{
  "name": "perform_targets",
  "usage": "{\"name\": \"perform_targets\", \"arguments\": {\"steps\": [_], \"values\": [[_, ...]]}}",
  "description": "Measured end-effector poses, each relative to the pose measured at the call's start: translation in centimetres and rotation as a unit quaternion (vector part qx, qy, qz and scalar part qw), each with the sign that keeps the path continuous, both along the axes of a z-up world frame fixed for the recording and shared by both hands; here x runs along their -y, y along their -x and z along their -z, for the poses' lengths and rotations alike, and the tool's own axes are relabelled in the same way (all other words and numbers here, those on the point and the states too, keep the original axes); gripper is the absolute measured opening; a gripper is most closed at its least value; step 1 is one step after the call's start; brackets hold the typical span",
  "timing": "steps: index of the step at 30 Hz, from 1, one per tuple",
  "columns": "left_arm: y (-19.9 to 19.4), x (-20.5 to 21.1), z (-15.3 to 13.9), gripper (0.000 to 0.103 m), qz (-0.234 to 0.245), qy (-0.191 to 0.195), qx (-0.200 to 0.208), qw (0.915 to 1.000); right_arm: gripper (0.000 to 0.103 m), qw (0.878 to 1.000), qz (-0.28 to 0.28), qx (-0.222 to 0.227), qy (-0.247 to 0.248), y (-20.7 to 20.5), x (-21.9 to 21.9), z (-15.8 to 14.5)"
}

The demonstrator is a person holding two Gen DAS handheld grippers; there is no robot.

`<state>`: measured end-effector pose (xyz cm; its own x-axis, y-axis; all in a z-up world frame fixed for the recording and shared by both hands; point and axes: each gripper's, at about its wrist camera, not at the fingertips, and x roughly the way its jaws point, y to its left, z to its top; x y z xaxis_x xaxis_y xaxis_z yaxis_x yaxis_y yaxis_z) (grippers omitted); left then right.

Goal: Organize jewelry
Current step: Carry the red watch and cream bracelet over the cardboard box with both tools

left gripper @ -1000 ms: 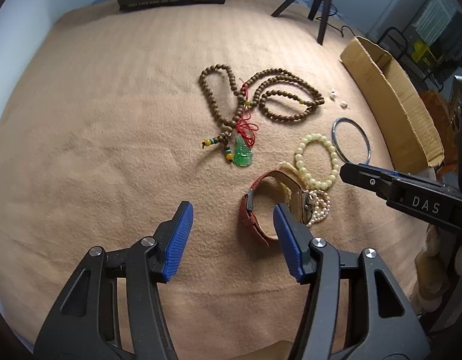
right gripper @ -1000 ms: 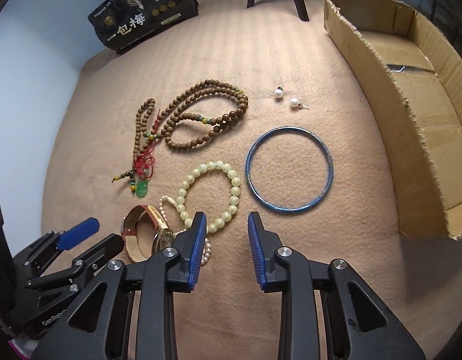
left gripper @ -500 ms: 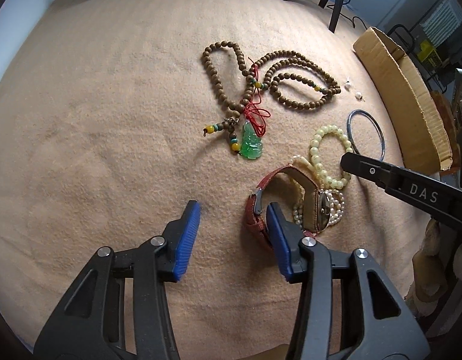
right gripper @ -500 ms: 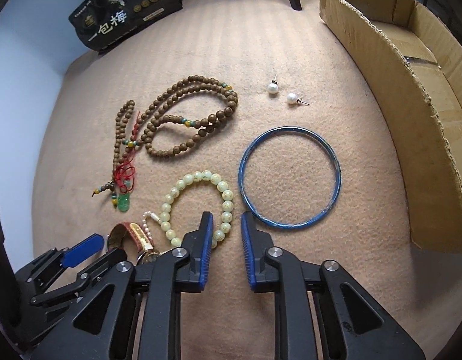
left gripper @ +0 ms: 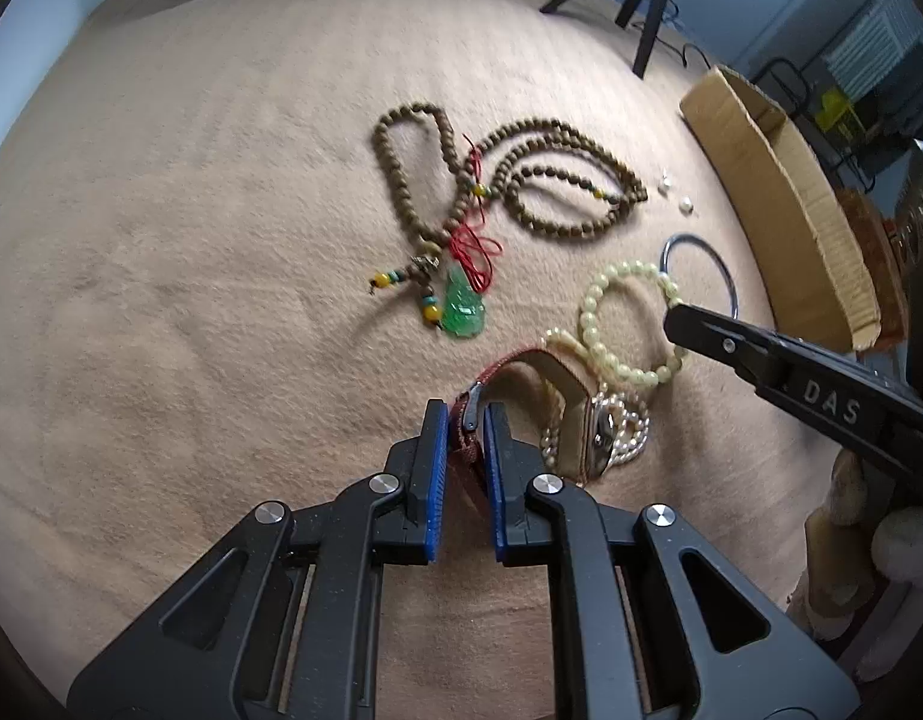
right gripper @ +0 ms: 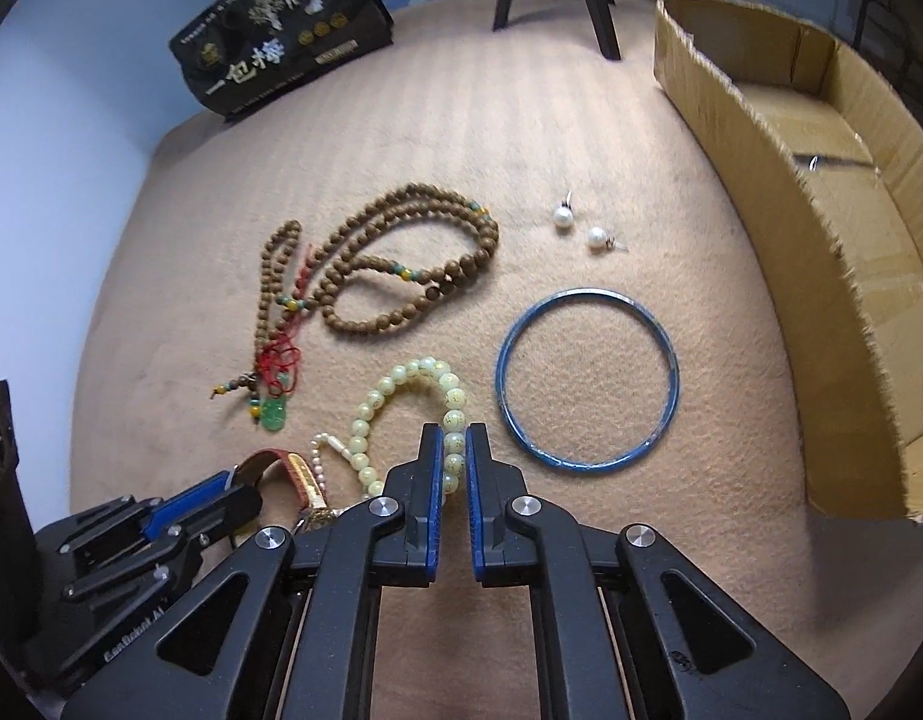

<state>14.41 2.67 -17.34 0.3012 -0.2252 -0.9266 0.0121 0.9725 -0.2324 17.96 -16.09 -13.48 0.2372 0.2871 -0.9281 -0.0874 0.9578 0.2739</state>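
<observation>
Left gripper (left gripper: pixel 466 420): jaws drawn narrow, blue ribbed pads clamped on the dark red strap of the watch (left gripper: pixel 572 414), at the buckle end. Right gripper (right gripper: pixel 454 450): jaws likewise narrow, pinching one side of the pale green bead bracelet (right gripper: pixel 401 414), whose far arc lies ahead of the tips.

Just right of the left jaws, the watch case stands on edge, with a small pearl strand (left gripper: pixel 626 426) looped through and under it; the bracelet touches this cluster. Risk, judged from the layout: lifting either piece may drag the pearl strand or the neighbouring item along, since all three overlap. Round, glossy beads may also roll out of a flat-padded pinch.

Further ahead of both jaws: a green carved pendant (left gripper: pixel 461 309) on red cord, tangled with matte brown wooden prayer beads (right gripper: pixel 401 264). Right of the right jaws: a thin, rigid blue bangle (right gripper: pixel 587 378), two pearl stud earrings (right gripper: pixel 581 228), then the corrugated cardboard box (right gripper: pixel 821 276). All rest on a ribbed tan fleece cloth (left gripper: pixel 191 240).
</observation>
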Motion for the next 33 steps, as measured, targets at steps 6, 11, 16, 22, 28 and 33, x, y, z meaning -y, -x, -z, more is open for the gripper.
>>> {"name": "perform_targets", "arguments": {"steps": [6, 11, 16, 22, 28, 33], "values": [[0.3, -0.8, -1.5, 0.01, -0.006, 0.003, 0.022, 0.9997, 0.006, 1.0, -0.012, 0.026, 0.0, 0.4, -0.2, -1.6], [0.5, -0.6, -2.2, 0.01, -0.009, 0.008, 0.032, 0.9994, 0.006, 0.998, -0.024, 0.05, 0.004, 1.1, -0.2, -3.2], [0.6, -0.2, -3.6, 0.01, -0.006, 0.02, 0.049, 0.9986, 0.006, 0.997, -0.027, 0.074, 0.007, 1.6, 0.6, -4.7], [0.3, 1.3, -5.4, 0.01, 0.004, 0.035, 0.071, 0.9968, 0.006, 0.994, -0.021, 0.104, 0.012, 2.2, 2.3, -6.8], [-0.2, 3.7, -6.8, 0.01, 0.019, 0.053, 0.091, 0.9943, 0.006, 0.991, -0.006, 0.134, 0.016, 2.8, 4.7, -9.0], [-0.7, 6.6, -8.0, 0.01, 0.04, 0.064, 0.106, 0.9915, 0.006, 0.987, 0.017, 0.161, 0.024, 2.9, 7.3, -10.9]]}}
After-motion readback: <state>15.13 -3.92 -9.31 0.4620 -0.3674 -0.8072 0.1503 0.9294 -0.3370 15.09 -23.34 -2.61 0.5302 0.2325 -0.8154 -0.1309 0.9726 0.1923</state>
